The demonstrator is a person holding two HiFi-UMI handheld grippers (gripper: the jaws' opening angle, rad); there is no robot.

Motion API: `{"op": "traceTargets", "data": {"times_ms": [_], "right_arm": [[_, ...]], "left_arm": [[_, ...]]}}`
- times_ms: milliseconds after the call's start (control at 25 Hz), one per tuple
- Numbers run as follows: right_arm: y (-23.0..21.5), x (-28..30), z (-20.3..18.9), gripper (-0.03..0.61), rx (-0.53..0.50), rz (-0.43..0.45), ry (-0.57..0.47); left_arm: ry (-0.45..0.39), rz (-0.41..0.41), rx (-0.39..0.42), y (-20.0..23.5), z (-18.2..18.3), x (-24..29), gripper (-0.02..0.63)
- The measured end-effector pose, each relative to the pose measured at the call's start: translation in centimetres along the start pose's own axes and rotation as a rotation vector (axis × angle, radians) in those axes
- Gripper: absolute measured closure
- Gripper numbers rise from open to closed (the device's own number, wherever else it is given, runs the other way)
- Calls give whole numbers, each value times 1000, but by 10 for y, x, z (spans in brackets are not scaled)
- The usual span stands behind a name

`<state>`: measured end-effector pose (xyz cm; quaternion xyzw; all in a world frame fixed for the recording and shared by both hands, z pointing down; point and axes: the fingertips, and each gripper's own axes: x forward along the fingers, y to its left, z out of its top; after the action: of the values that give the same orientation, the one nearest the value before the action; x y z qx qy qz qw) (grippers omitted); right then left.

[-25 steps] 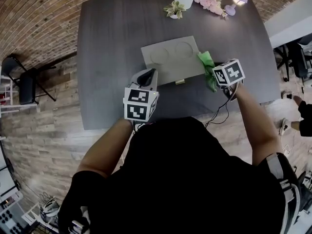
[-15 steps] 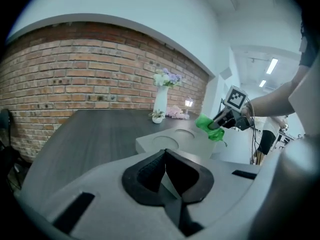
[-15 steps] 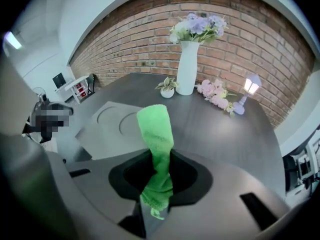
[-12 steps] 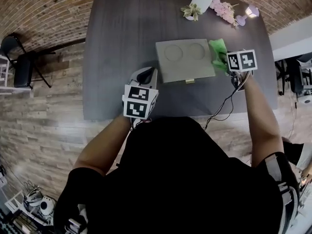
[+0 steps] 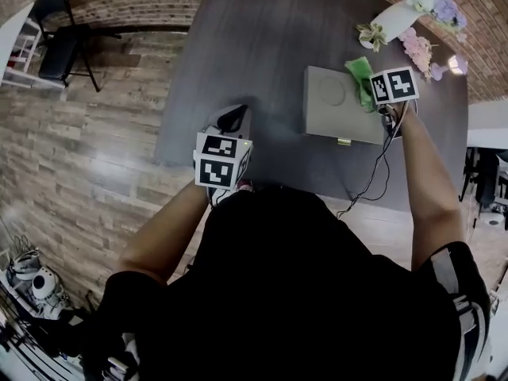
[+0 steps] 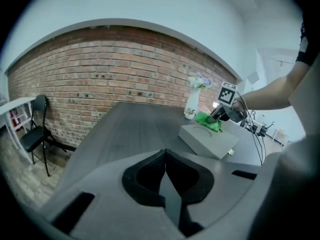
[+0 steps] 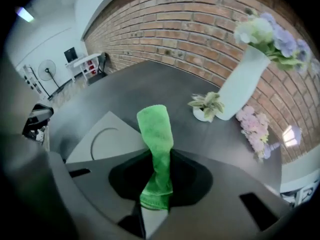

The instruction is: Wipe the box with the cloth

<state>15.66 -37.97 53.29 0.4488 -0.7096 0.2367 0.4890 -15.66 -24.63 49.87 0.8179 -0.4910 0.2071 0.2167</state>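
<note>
A flat grey box [image 5: 337, 109] with round marks on its lid lies on the dark table [image 5: 254, 46]. My right gripper [image 5: 375, 95] is shut on a green cloth [image 5: 361, 73], which sits over the box's far right corner. In the right gripper view the cloth [image 7: 156, 134] stands up out of the jaws, with the box [image 7: 107, 139] below it to the left. My left gripper [image 5: 232, 120] hovers near the table's front edge, left of the box, shut with nothing in it. Its own view shows the box [image 6: 207, 140], the cloth [image 6: 207, 120] and my right gripper [image 6: 226, 113] ahead to the right.
At the table's far right stand a white vase of flowers [image 5: 397, 14], a small potted plant [image 5: 371, 34], pink flowers [image 5: 417, 50] and a small lamp [image 5: 456, 64]. A cable [image 5: 381, 165] trails from my right gripper. A black chair [image 5: 63, 46] stands on the wooden floor to the left.
My right gripper has carried the cloth from beside the box's right edge up to its far right corner. The head camera has swung left. My left gripper has stayed put.
</note>
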Motion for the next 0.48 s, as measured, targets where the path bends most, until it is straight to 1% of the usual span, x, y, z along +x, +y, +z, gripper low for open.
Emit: {"op": "traceTargets", "data": {"times_ms": [200,280,360,480], "right_arm": [[92,15,51,499,-150,119,-29],[128,16,65,499,-179,177,-44],[155,17,75,499,-204,213,-53],[187,16,85,498,-196,288,-68]], "left_arm": [[-23,34,-37,22,-2,-10,604],[-22,41,-42,29,-3,-13,604],[-21,46,-46,35,-5,-15,604],[-16,52,-53,42,-6,-17,604]]}}
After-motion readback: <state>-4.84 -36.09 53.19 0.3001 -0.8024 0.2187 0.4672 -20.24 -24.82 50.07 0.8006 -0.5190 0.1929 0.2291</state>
